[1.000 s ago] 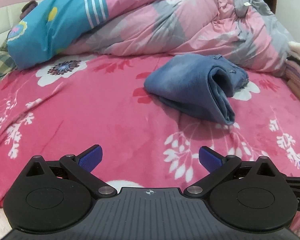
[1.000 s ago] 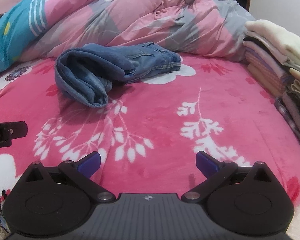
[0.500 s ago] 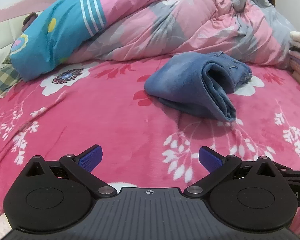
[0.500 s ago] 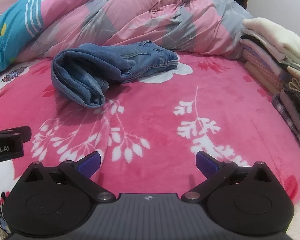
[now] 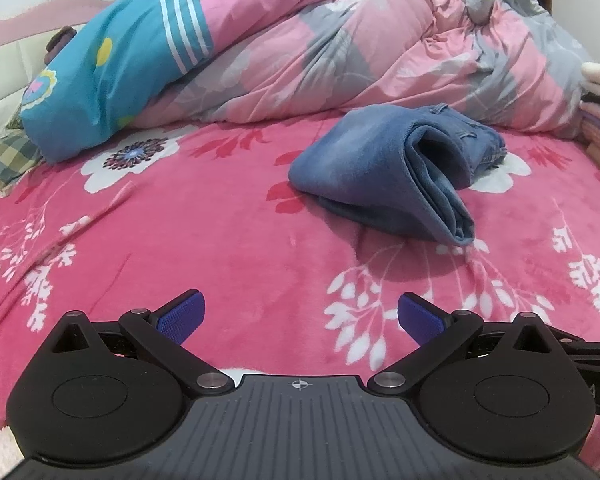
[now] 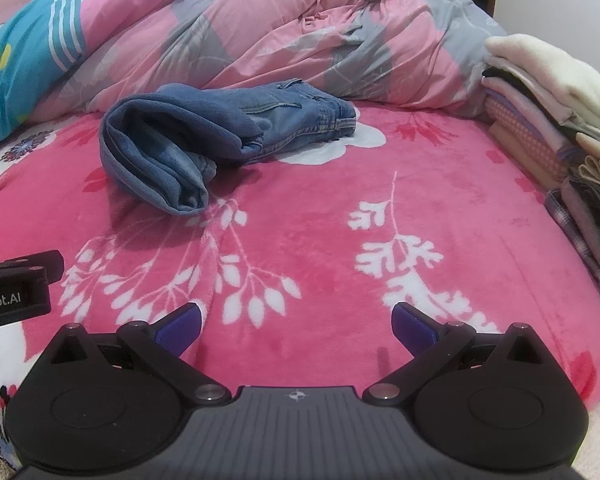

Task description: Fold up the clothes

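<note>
A pair of blue jeans (image 5: 384,168) lies folded into a thick bundle on the pink flowered bedspread (image 5: 204,236), its open folded edge facing me. The right wrist view has the same jeans (image 6: 204,136) at the upper left, waistband end toward the duvet. My left gripper (image 5: 300,316) hovers open over the near edge of the bed, well short of the jeans, nothing between its blue pads. My right gripper (image 6: 296,324) is likewise open and empty, to the right of and nearer than the jeans. The left tool's body (image 6: 16,288) shows at the left edge.
A rumpled pink and grey duvet (image 5: 340,52) with a blue striped part (image 5: 112,76) is heaped along the back. A stack of folded clothes (image 6: 556,120) stands at the bed's right side. A checked pillow (image 5: 4,156) lies far left.
Both grippers have drawn back and risen slightly, so the jeans sit a bit farther and lower in view. Both stay open; the jeans have not moved.
</note>
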The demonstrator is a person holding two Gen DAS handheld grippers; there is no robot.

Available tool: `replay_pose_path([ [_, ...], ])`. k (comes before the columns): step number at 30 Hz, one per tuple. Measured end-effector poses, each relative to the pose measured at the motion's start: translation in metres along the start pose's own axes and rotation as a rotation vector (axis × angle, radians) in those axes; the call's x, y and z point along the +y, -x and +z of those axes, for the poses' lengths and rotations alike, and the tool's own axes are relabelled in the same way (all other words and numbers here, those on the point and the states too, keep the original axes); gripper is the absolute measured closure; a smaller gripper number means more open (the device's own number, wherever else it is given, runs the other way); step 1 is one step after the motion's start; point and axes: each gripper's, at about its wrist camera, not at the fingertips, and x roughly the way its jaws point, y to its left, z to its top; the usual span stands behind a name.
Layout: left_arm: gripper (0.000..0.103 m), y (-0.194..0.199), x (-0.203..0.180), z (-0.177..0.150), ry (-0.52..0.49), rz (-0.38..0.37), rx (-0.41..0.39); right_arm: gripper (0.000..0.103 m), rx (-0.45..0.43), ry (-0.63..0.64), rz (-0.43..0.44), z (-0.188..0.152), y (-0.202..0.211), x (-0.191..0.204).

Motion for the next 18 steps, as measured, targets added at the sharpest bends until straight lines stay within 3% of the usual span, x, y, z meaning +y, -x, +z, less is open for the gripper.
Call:
replay_pose_path([
  [18,0.000,-0.0025,0.0006,0.0011,0.001,0.003,0.000,0.000,0.008,-0.003,0.006,0.0014,-0.0057,0.0011],
])
